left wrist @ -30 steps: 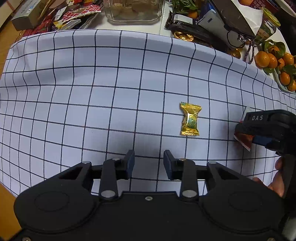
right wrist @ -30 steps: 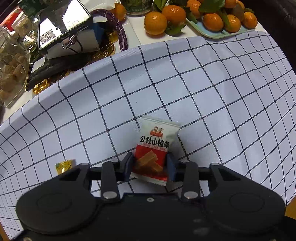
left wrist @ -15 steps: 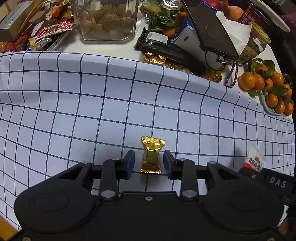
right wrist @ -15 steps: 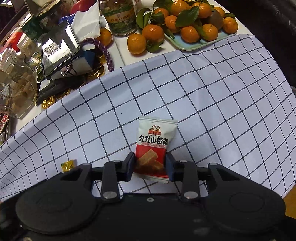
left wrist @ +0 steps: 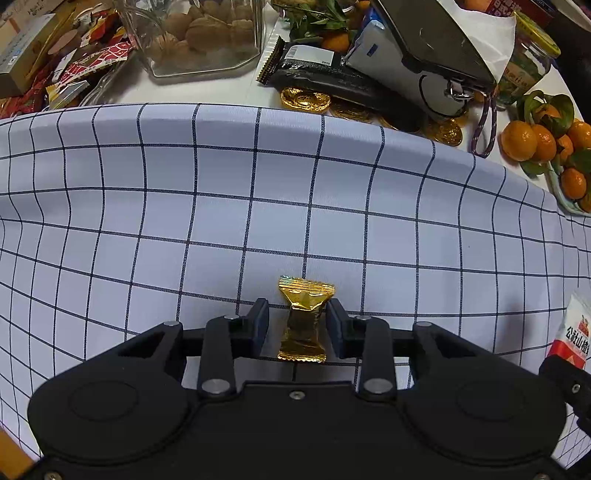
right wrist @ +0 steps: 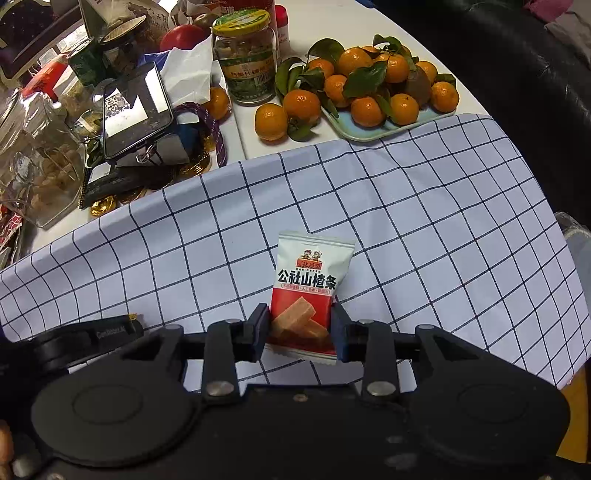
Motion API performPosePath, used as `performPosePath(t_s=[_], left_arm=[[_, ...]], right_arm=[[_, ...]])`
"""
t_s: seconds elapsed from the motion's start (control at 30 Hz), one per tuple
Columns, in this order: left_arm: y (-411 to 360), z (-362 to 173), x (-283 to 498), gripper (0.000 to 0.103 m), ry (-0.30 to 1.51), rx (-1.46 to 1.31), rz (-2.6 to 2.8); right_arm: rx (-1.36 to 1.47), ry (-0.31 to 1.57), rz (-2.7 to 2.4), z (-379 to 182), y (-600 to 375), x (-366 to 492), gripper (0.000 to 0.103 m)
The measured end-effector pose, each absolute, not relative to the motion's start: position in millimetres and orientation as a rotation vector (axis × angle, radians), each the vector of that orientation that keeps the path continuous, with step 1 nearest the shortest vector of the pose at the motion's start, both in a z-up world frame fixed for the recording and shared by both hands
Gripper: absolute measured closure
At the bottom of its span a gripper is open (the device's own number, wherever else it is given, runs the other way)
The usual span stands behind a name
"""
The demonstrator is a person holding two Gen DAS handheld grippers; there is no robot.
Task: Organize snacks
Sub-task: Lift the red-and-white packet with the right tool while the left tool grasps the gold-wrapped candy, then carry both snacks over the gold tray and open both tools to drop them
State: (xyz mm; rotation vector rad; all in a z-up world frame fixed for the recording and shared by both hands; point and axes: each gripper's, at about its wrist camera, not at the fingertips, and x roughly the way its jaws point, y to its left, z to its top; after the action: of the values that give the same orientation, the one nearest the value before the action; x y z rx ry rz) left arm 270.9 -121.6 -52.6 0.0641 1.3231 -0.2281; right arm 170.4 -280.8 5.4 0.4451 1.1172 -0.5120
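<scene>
Checked cloth (left wrist: 221,206) carries the gold candy (left wrist: 303,325) mid-near edge, lengthwise between your left gripper (left wrist: 297,328) fingers, which have just been narrowing, not yet pinching; right gripper (right wrist: 300,330) clamps the hawthorn packet (right wrist: 308,291).

White table (right wrist: 465,94): checked cloth (left wrist: 221,221) spread over it; beyond cloth, tangerine tray (right wrist: 373,131), cookie jar (left wrist: 199,37), gold coins (left wrist: 304,99).

The checked cloth (left wrist: 258,177) looked like smooth matt fabric. The gold candy (left wrist: 303,325) wore crinkled, shiny foil. The red-and-white snack packet (right wrist: 308,291) was glossy plastic film. Both grippers, left (left wrist: 297,325) and right (right wrist: 299,328), were matt black plastic with dull metal pins. By the cloth's far edge stood a clear glass jar (left wrist: 199,33) and shiny foil coins (left wrist: 304,99).
</scene>
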Motion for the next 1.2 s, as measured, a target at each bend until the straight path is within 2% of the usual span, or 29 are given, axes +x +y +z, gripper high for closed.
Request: performPosePath(t_s=[0.03, 0.07, 0.6, 0.83, 1.0, 1.2], left_arm=[[-121.5, -53.0, 271.3, 0.076, 1.323, 0.061, -0.229], [-121.1, -53.0, 271.4, 0.080, 1.326, 0.061, -0.235], [-94.2, -7.6, 238.7, 0.081, 1.285, 0.047, -0.284], [-70.5, 18.4, 169.2, 0.081, 1.244, 0.058, -0.292], [-50.7, 18.1, 114.2, 0.081, 1.271, 0.060, -0.295], [-30.2, 18.6, 58.7, 0.081, 1.275, 0.052, -0.309]], right_arm=[[0.453, 1.120, -0.506, 5.1, -281.2, 170.2, 0.068], [0.464, 1.125, -0.498, 4.9, -281.7, 170.0, 0.068], [0.591, 1.096, -0.389, 14.2, -296.3, 153.9, 0.067], [0.535, 0.994, -0.369, 29.7, -289.4, 130.1, 0.067], [0.447, 0.905, -0.361, 41.2, -273.4, 97.9, 0.067], [0.481, 0.881, -0.324, 41.8, -252.6, 36.3, 0.067]])
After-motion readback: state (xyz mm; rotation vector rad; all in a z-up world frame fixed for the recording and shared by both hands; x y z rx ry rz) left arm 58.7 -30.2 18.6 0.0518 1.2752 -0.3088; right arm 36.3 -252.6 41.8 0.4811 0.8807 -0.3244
